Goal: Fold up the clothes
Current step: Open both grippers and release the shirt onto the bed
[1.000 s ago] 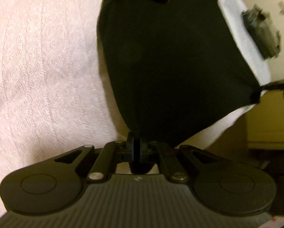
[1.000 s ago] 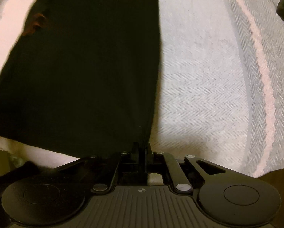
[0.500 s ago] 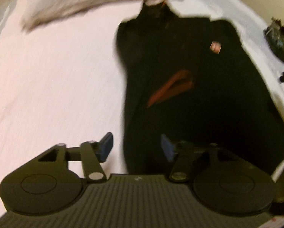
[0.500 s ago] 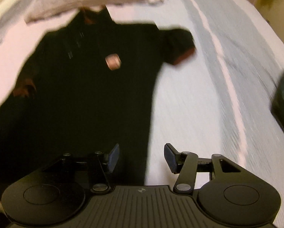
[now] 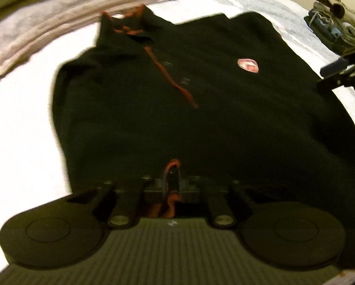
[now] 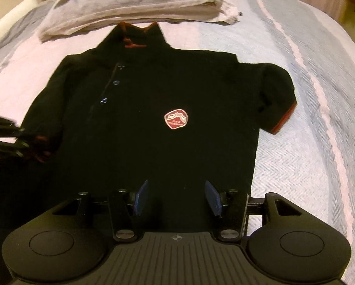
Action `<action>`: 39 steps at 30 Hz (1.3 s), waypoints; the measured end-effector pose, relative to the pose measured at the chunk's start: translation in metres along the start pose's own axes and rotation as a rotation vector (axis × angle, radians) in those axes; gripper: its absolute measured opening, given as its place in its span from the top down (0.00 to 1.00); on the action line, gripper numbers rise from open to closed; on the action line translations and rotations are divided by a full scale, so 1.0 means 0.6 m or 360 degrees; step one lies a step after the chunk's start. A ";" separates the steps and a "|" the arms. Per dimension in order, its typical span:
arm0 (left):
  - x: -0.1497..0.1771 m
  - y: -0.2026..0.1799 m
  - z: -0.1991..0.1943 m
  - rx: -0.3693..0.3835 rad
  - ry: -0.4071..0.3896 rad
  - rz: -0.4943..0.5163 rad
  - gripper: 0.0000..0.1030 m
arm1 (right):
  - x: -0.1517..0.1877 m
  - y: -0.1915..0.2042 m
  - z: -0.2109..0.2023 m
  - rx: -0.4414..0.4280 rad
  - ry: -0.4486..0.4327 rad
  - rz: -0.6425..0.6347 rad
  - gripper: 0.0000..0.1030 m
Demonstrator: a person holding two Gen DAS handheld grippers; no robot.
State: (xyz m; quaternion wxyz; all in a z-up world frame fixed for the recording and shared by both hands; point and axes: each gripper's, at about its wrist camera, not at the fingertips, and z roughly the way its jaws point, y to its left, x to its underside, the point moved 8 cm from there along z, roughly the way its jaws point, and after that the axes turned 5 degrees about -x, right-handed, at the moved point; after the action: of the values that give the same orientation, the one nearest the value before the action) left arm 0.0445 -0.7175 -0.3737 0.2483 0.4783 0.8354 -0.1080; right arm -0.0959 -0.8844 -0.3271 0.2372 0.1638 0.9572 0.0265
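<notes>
Black polo shirt (image 6: pixel 153 123), one, front up on bed (image 6: pixel 308 154), collar toward folded blankets (image 6: pixel 139 7). Left gripper (image 5: pixel 171 185) jaws just closed, clamping red-trimmed sleeve cuff (image 5: pixel 172 166). Right gripper (image 6: pixel 176 197) jaws apart over hem, nothing between. Second clothes pile (image 5: pixel 339 23) at bed edge.

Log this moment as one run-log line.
shirt: flat on bed | left gripper: shut on sleeve cuff | right gripper: open over hem
</notes>
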 end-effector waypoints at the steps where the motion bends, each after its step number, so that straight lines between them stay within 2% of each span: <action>1: 0.007 0.027 -0.018 0.0002 -0.0024 -0.0020 0.94 | -0.001 0.000 0.001 0.0011 0.0002 0.0029 0.51; 3: 0.005 0.092 -0.061 -0.0026 -0.0058 -0.0031 0.94 | -0.005 0.000 -0.004 0.0031 -0.0008 0.0081 0.51; 5: 0.001 0.181 -0.112 -0.0111 -0.0112 -0.0052 0.94 | -0.011 0.007 -0.007 0.0055 -0.0017 0.0131 0.51; 8: -0.009 0.341 -0.153 -0.0290 -0.0161 -0.0141 0.94 | -0.019 0.024 -0.016 0.0082 -0.0041 0.0164 0.51; 11: 0.006 0.484 -0.167 -0.0501 -0.0129 -0.0298 0.88 | -0.024 0.036 -0.021 0.0124 -0.0062 0.0222 0.51; 13: 0.013 0.528 -0.170 -0.0591 -0.0131 -0.0332 0.85 | -0.026 0.038 -0.024 0.0156 -0.0075 0.0264 0.51; 15: 0.023 0.541 -0.173 -0.0611 -0.0153 -0.0369 0.75 | -0.027 0.035 -0.031 0.0202 -0.0099 0.0298 0.51; 16: 0.027 0.533 -0.174 -0.0610 -0.0161 -0.0384 0.73 | -0.027 0.031 -0.033 0.0213 -0.0104 0.0308 0.51; 19: 0.030 0.488 -0.146 -0.0498 -0.0149 -0.0375 0.71 | -0.026 0.006 -0.043 0.0245 -0.0122 0.0335 0.51; 22: 0.025 0.410 -0.127 -0.0389 -0.0151 -0.0337 0.63 | -0.033 -0.041 -0.052 0.0275 -0.0161 0.0381 0.51; 23: 0.019 0.381 -0.120 -0.0343 -0.0151 -0.0345 0.56 | -0.037 -0.063 -0.053 0.0284 -0.0176 0.0404 0.51; 25: 0.007 0.330 -0.111 -0.0281 -0.0160 -0.0354 0.55 | -0.049 -0.106 -0.052 0.0289 -0.0215 0.0439 0.51; 29: -0.040 0.220 -0.082 -0.0214 -0.0173 -0.0331 0.55 | -0.087 -0.202 -0.027 0.0190 -0.0306 0.0516 0.51; 33: -0.073 0.108 -0.049 -0.0204 -0.0142 -0.0278 0.51 | -0.115 -0.293 0.043 0.0068 -0.0323 0.0568 0.53; 34: -0.080 0.085 -0.040 -0.0204 -0.0130 -0.0280 0.51 | -0.117 -0.307 0.059 0.0028 -0.0305 0.0587 0.60; 36: -0.089 0.041 -0.025 -0.0200 -0.0097 -0.0304 0.50 | -0.116 -0.326 0.096 -0.0116 -0.0269 0.0641 0.66; 37: -0.093 0.020 -0.018 -0.0193 -0.0079 -0.0320 0.50 | -0.117 -0.332 0.107 -0.0163 -0.0267 0.0643 0.72; 38: -0.096 0.004 -0.013 -0.0185 -0.0065 -0.0331 0.49 | -0.118 -0.334 0.117 -0.0209 -0.0261 0.0636 0.87; 39: -0.100 -0.012 -0.009 -0.0183 -0.0048 -0.0328 0.49 | -0.119 -0.335 0.123 -0.0270 -0.0247 0.0647 0.95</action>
State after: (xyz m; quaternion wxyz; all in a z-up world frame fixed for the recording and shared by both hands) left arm 0.0620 -0.7637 -0.3381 0.2755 0.3733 0.8811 -0.0920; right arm -0.0629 -1.0998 -0.3865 0.3128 0.3342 0.8777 0.1415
